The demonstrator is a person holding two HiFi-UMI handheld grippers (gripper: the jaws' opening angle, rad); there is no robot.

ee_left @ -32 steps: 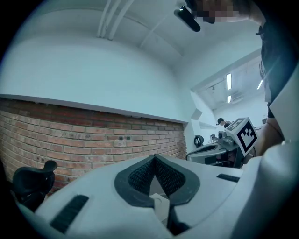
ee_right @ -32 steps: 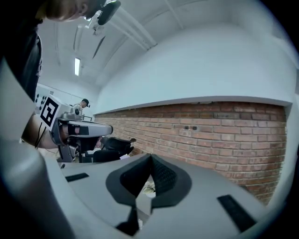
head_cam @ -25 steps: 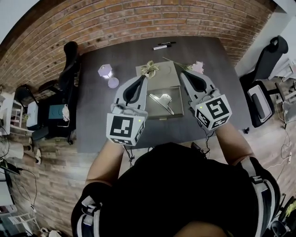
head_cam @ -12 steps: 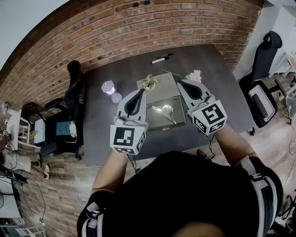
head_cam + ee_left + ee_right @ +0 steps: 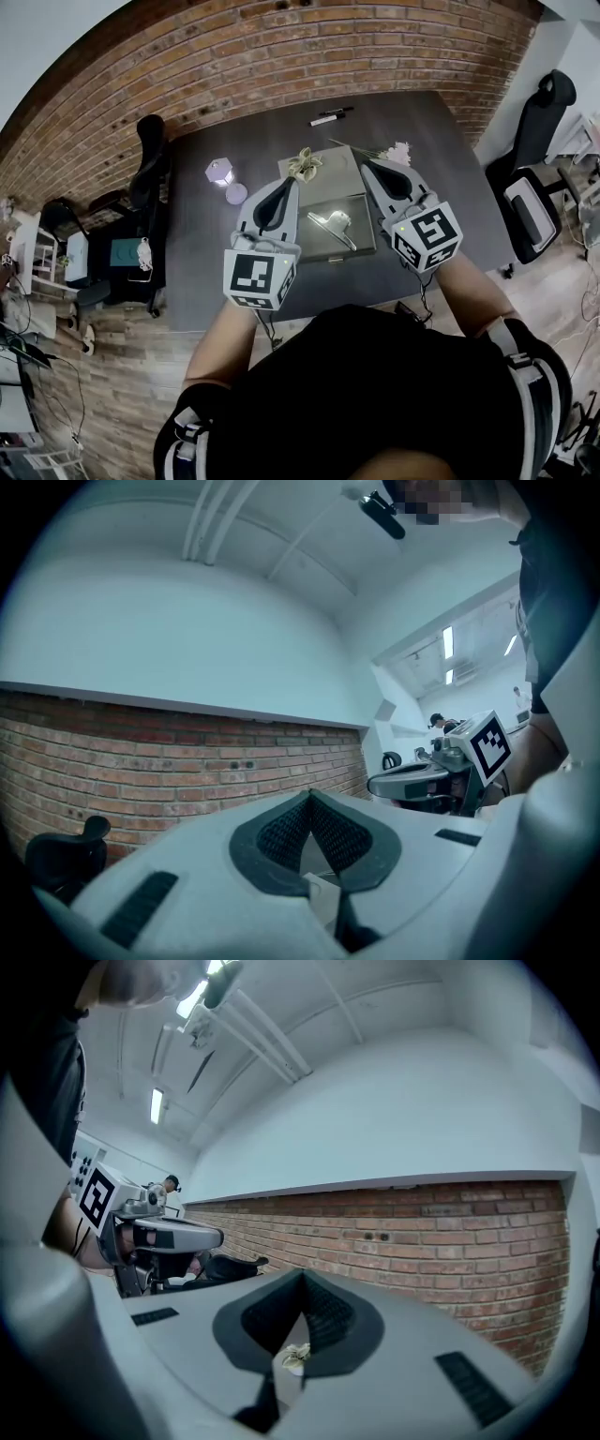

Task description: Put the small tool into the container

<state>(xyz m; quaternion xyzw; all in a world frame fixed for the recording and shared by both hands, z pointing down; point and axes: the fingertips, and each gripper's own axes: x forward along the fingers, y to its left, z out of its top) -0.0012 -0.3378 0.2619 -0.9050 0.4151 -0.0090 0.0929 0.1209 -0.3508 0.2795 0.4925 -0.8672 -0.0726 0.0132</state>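
Left gripper [image 5: 282,185] and right gripper [image 5: 369,167] both clenched empty, flanking the container [image 5: 360,240]. Barely shifted versus half a second ago. Small tool [image 5: 330,225] lying inside the container, untouched.

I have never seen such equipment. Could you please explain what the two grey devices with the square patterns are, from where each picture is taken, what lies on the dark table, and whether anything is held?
There is no robot here. A person holds a two-jaw gripper in each hand: the left gripper and the right gripper. The patterned cubes are parts of the grippers.

One picture comes from a camera on the person's head, looking steeply down. The other two come from cameras riding on each gripper, looking along its jaws towards the brick wall.

On the dark table stands an open grey box with a silver tool lying in it. There are also a small lilac object, two pens and some flowers.

Both grippers are shut and hold nothing.
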